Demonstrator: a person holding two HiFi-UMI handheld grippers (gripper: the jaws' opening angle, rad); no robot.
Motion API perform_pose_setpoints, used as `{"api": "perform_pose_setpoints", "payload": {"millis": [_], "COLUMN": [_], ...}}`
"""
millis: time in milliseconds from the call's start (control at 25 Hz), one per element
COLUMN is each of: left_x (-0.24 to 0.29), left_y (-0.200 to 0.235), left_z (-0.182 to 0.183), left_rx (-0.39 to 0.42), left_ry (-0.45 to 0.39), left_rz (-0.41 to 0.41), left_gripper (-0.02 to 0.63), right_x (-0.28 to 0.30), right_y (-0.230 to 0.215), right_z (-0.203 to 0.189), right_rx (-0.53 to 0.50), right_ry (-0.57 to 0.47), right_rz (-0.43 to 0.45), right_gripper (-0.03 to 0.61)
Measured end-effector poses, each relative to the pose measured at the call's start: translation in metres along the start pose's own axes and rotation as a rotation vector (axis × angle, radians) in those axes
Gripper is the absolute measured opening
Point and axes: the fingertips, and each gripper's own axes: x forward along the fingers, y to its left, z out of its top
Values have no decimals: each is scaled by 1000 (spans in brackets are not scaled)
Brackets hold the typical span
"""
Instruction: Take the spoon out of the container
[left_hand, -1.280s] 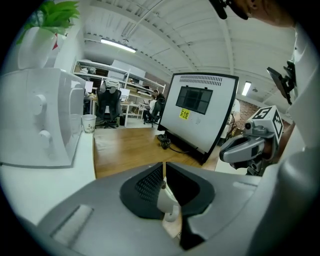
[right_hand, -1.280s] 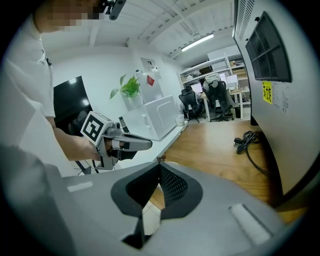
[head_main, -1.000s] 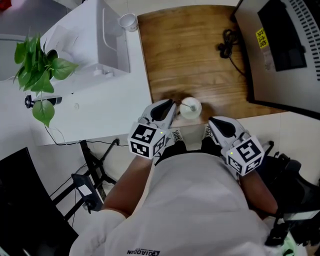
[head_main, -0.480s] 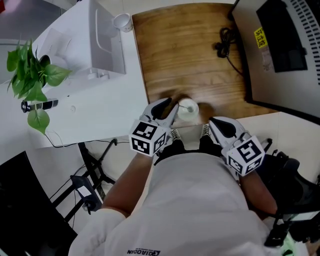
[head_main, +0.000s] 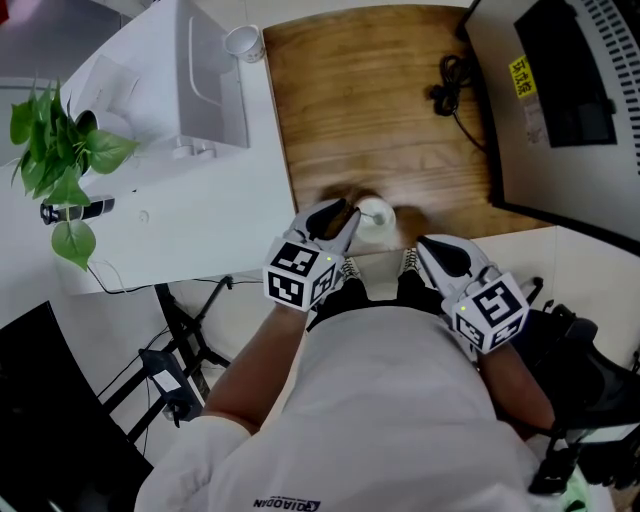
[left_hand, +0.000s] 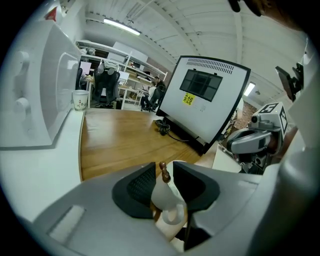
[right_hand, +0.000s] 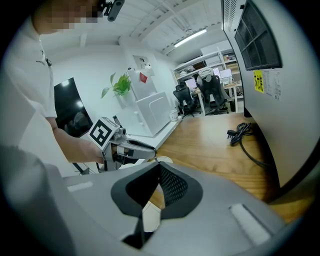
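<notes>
The container (head_main: 377, 217) is white; the spoon (left_hand: 163, 172) shows a brown handle tip. The desk (head_main: 370, 100) is warm brown wood grain. At ten o'clock, a green-leaved plant (head_main: 55, 150); toward one o'clock, a black cable (head_main: 455, 85) and a yellow label (head_main: 522, 76).

Two grippers: left gripper (head_main: 338, 218), right gripper (head_main: 424, 252). One mug (head_main: 379, 214), one spoon (left_hand: 163, 172), one paper cup (head_main: 244, 42) far left, one plant (head_main: 58, 150), one cable (head_main: 452, 86).

White short-sleeved shirt (head_main: 400, 400), small dark lettering (head_main: 287, 504) on the front
</notes>
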Motion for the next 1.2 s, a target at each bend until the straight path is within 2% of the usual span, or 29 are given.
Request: {"api": "perform_pose_setpoints", "payload": {"millis": [320, 760, 1200], "left_x": [3, -1, -17], "left_y": [-2, -5, -21], "left_z": [-2, -5, 3], "left_rx": [0, 11, 41], "left_ry": [1, 1, -37], "left_rz": [3, 16, 1], "left_gripper": [109, 64, 57], "right_x": [-3, -6, -12], "right_y": [-1, 3, 13], "right_z": [-3, -5, -3], "right_rx": [2, -4, -18], "right_ry": [3, -6, -26], "right_rz": [-3, -2, -7], "right_gripper": [8, 8, 8]}}
